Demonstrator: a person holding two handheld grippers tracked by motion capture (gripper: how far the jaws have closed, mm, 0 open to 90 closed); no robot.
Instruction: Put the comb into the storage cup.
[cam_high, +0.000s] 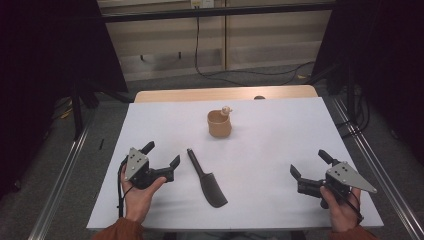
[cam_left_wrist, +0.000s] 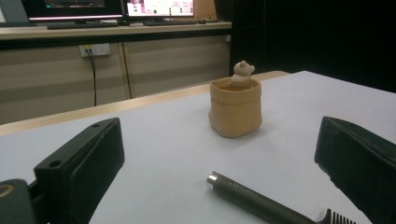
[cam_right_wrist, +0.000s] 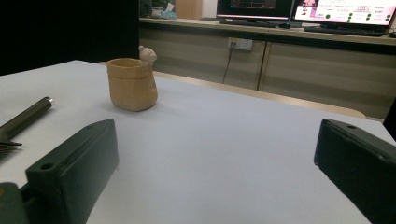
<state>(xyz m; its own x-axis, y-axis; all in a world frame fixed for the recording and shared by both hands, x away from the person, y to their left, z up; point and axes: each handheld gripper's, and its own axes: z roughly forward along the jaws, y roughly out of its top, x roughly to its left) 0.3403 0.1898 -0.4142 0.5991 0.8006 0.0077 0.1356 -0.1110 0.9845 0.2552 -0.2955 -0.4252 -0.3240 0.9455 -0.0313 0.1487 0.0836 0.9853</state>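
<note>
comb flat on desk, handle toward pot | just right of left hand-held gripper, jaws wide, empty | right hand-held gripper well apart, gaping, empty | left nearer

Both hands are down low at the near edge, one gripper each. The left gripper has its jaws spread wide with nothing between them, angled forward and a bit inward. The right gripper is the same deal: jaws wide apart, holding nothing, tilted inward toward the left one. Orange sleeves peek out at both wrists.
</note>
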